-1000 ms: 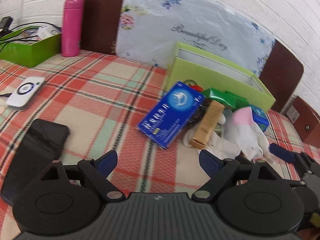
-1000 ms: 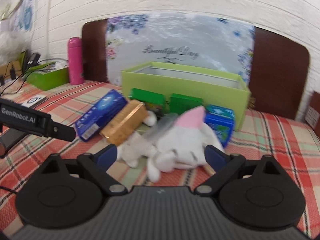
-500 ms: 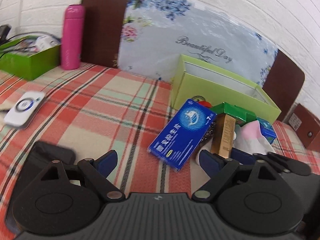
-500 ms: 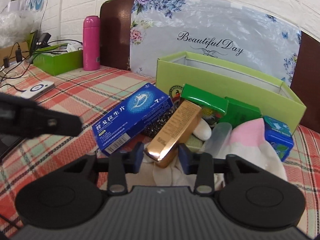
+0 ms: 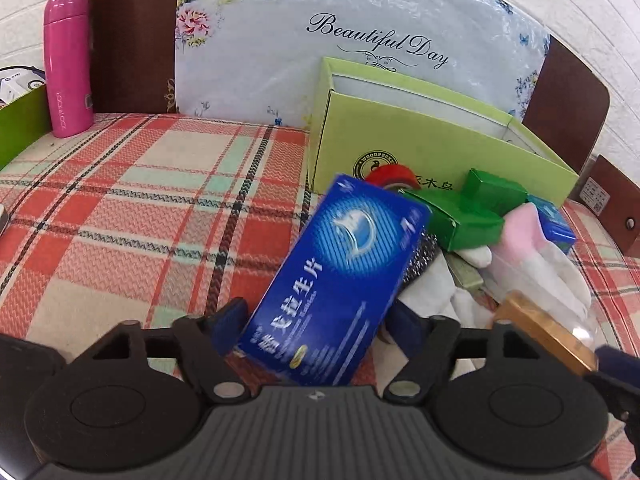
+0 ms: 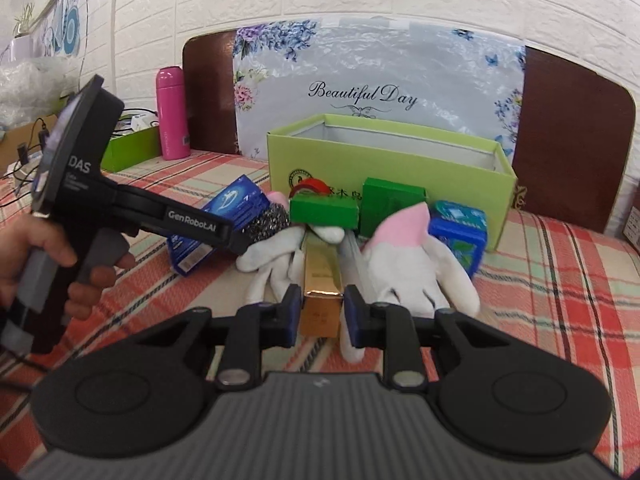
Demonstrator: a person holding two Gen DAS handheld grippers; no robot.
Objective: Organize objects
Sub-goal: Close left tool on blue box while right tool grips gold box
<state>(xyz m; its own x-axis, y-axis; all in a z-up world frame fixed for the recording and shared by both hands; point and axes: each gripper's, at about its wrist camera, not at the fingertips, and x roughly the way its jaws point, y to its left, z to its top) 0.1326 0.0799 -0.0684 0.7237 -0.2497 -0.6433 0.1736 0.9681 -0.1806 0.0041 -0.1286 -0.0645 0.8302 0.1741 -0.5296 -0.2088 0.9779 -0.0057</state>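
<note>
A blue medicine box (image 5: 344, 272) lies tilted on the plaid cloth. Its near end sits between the fingers of my left gripper (image 5: 316, 320), whose jaws are closing, and both pads touch its long sides. A gold box (image 6: 320, 264) points away from me, and my right gripper (image 6: 320, 314) is closing on its near end with both pads pressed against it. In the left wrist view the gold box (image 5: 540, 328) shows at the lower right. An open lime-green box (image 6: 384, 160) stands behind the pile. A hand (image 6: 36, 248) holds the left gripper's handle.
The pile holds a white glove with a pink cuff (image 6: 412, 264), two green cartons (image 6: 324, 210), a small blue box (image 6: 460, 232), a steel scrubber (image 6: 268, 220) and red tape (image 6: 310, 186). A pink bottle (image 5: 66, 64) and a green tray (image 5: 16, 120) stand far left.
My left gripper moved forward until the blue box came between its fingers, and its jaws narrowed. My right gripper went from wide open to shut on the gold box.
</note>
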